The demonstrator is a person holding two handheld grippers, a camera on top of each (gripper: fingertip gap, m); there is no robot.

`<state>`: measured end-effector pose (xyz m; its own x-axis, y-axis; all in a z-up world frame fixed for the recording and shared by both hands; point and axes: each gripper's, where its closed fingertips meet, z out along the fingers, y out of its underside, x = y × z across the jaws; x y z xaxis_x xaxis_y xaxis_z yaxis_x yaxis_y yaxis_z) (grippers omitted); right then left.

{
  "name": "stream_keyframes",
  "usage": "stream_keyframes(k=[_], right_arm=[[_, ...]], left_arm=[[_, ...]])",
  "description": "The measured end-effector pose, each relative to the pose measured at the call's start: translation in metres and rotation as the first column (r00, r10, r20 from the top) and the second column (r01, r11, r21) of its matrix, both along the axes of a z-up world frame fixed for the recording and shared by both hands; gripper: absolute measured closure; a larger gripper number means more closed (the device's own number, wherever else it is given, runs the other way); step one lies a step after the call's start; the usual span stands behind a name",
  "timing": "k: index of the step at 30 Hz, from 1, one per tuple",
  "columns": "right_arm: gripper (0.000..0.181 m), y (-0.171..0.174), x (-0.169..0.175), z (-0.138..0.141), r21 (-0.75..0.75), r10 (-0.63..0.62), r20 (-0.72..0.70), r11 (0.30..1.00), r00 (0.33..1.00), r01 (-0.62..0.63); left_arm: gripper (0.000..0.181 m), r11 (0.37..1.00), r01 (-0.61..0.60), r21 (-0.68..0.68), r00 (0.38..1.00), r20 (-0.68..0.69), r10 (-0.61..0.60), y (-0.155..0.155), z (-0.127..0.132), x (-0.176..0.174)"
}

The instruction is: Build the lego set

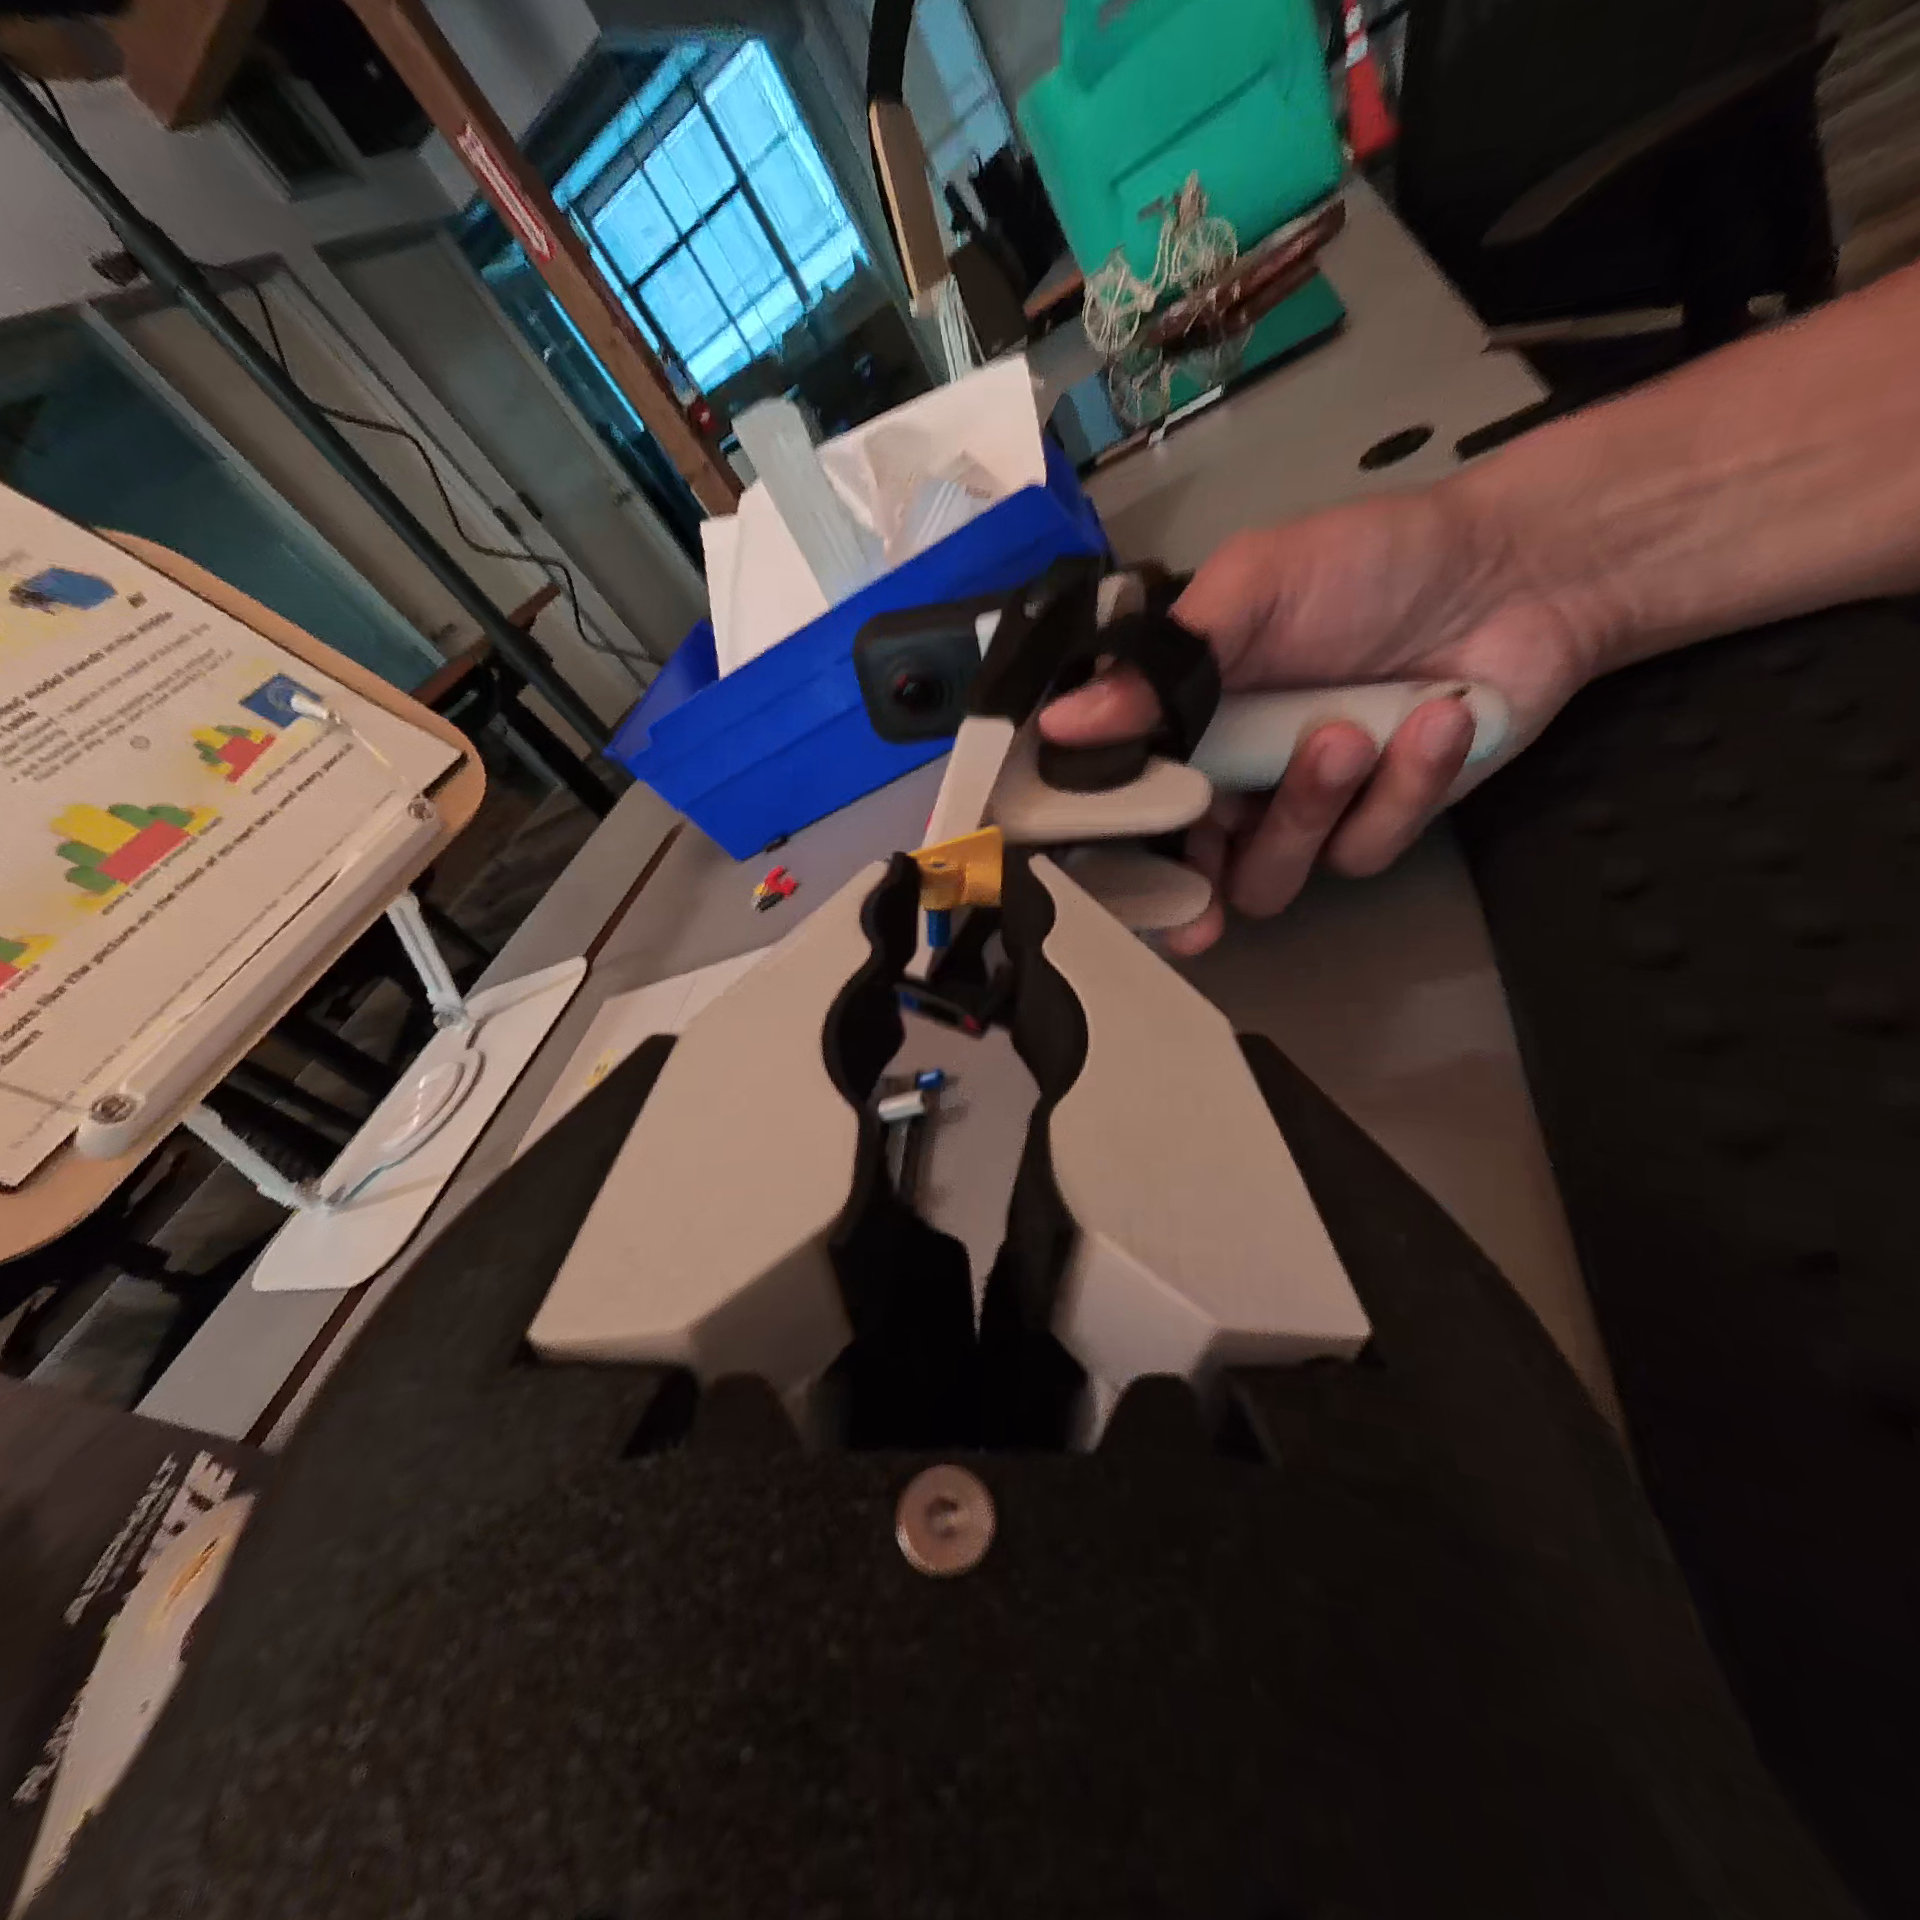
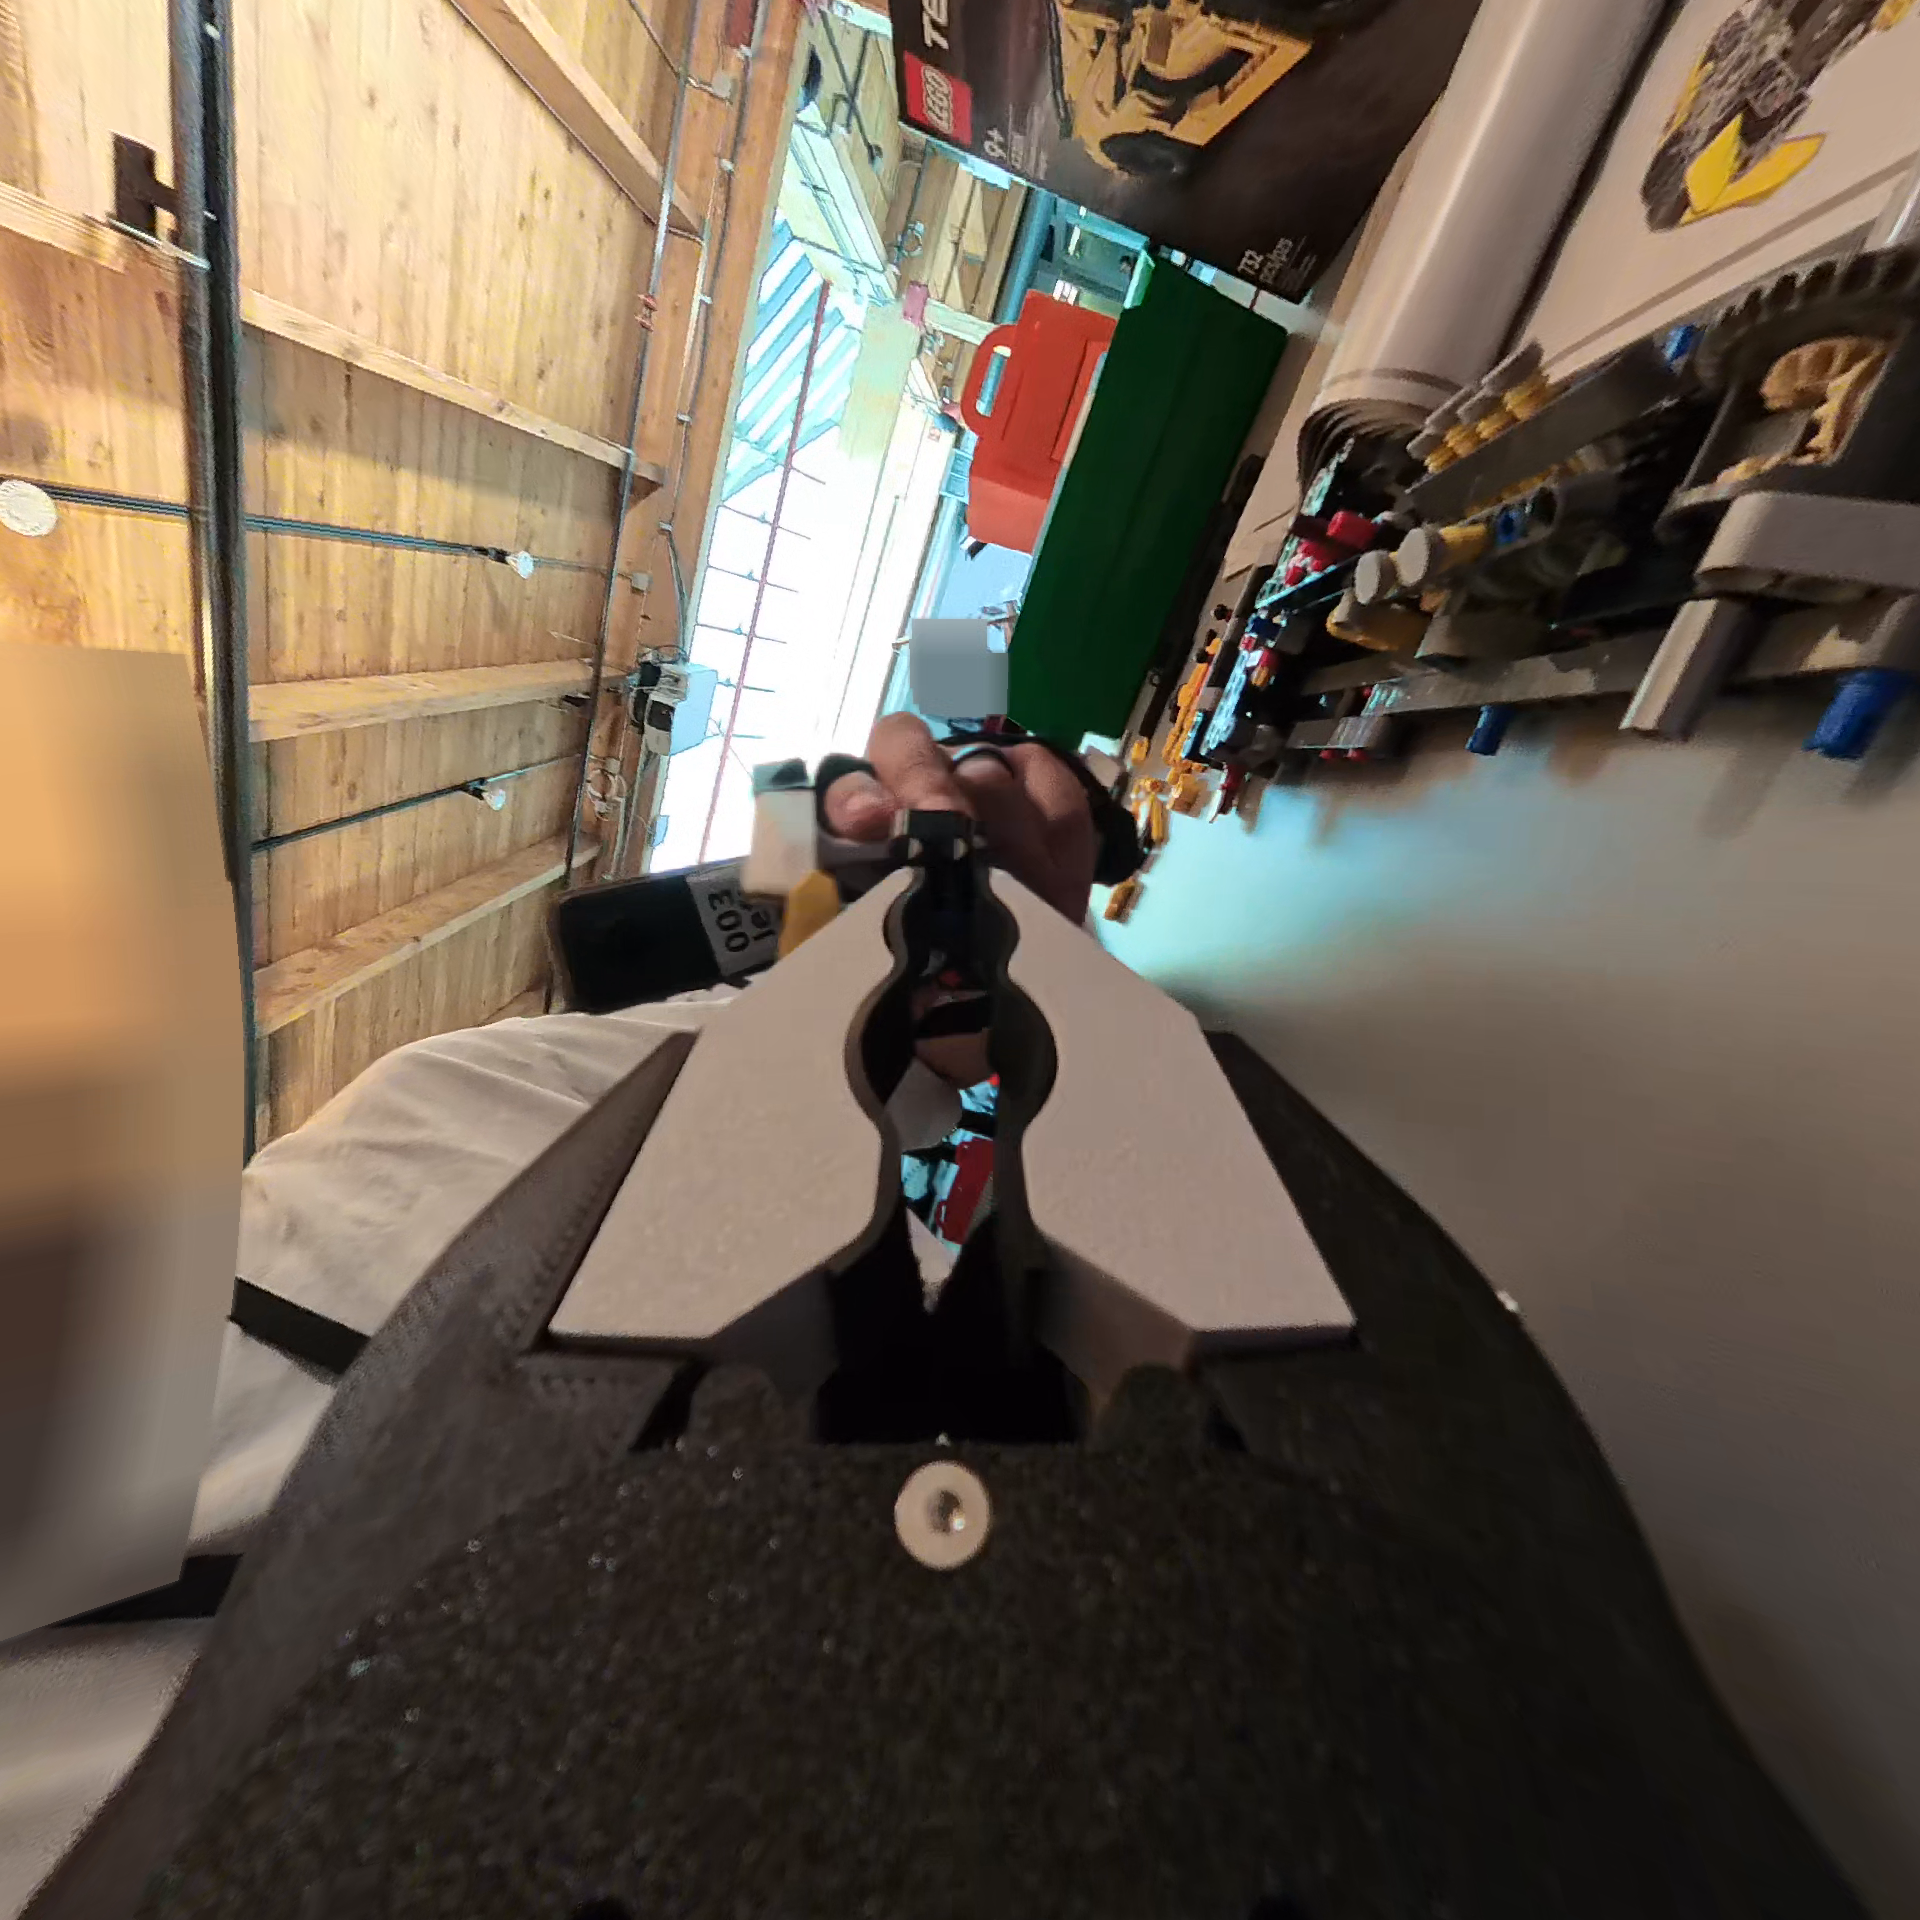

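My left gripper (image 1: 961, 883) is nearly shut, and a small yellow piece (image 1: 964, 871) sits between its tips. Black and blue parts (image 1: 951, 997) show just below, in the gap between the fingers. My right gripper (image 1: 1049, 727), held by a hand, reaches in from the right, and its long beige finger touches the top of the yellow piece. In the right wrist view my right gripper (image 2: 948, 894) is closed on a thin black piece (image 2: 940, 862). The yellow piece (image 2: 810, 906) shows beside its left finger. The left gripper's hand (image 2: 935, 790) is right behind.
A blue bin (image 1: 790, 748) with white paper stands behind the grippers. An instruction sheet on a stand (image 1: 156, 790) is at the left. A grey-blue pin (image 1: 914, 1101) and a small red-yellow piece (image 1: 774, 888) lie on the table. A part-built grey model (image 2: 1558, 540), loose yellow pieces (image 2: 1164, 800) and the set's box (image 2: 1091, 94) show in the right wrist view. My left and right fingertips are right by each other.
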<state>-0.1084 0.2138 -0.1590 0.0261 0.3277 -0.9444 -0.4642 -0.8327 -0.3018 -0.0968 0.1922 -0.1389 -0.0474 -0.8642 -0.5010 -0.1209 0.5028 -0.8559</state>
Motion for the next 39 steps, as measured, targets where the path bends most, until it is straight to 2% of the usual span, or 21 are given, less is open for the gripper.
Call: stream_keyframes(k=[6,10,14,19,24,28,33,35,39], right_arm=[[0.176,-0.013,-0.012,0.013,0.033,0.116,-0.086,0.993,0.99,-0.114],[0.176,-0.014,-0.004,0.023,0.029,0.123,-0.197,0.992,0.973,-0.12],[0.176,-0.013,-0.003,0.021,0.016,0.12,-0.2,0.993,0.972,-0.119],[0.176,-0.007,0.001,0.012,-0.008,0.062,-0.136,0.998,0.989,-0.064],[0.176,0.002,0.003,-0.003,0.003,-0.028,0.034,1.0,0.999,0.028],[0.174,0.007,0.005,-0.013,0.045,-0.104,0.194,0.994,0.975,0.097],[0.174,0.009,0.011,-0.012,0.042,-0.124,0.179,0.992,0.976,0.118],[0.174,0.006,0.01,-0.01,0.02,-0.094,0.134,0.996,0.987,0.092],[0.174,0.006,0.009,-0.011,0.022,-0.089,0.141,0.996,0.986,0.087]], left_arm=[[0.167,0.996,0.071,-0.053,0.997,0.048,-0.068,-0.017,0.006,0.005],[0.167,0.997,0.056,-0.05,0.996,0.074,-0.052,-0.013,0.013,0.003],[0.167,0.998,0.047,-0.04,0.997,0.067,-0.044,-0.011,0.011,0.002],[0.167,1.0,-0.003,-0.002,1.0,0.02,0.003,-0.004,0.003,0.002],[0.168,0.996,-0.067,0.059,0.995,-0.068,0.071,0.004,-0.012,0.001],[0.167,0.991,-0.105,0.081,0.985,-0.128,0.115,0.009,-0.024,0.002],[0.167,0.988,-0.123,0.094,0.986,-0.105,0.132,0.014,-0.023,0.001],[0.167,0.992,-0.103,0.072,0.99,-0.087,0.109,0.012,-0.021,0.0],[0.167,0.995,-0.091,0.046,0.993,-0.077,0.094,0.013,-0.021,0.0]])
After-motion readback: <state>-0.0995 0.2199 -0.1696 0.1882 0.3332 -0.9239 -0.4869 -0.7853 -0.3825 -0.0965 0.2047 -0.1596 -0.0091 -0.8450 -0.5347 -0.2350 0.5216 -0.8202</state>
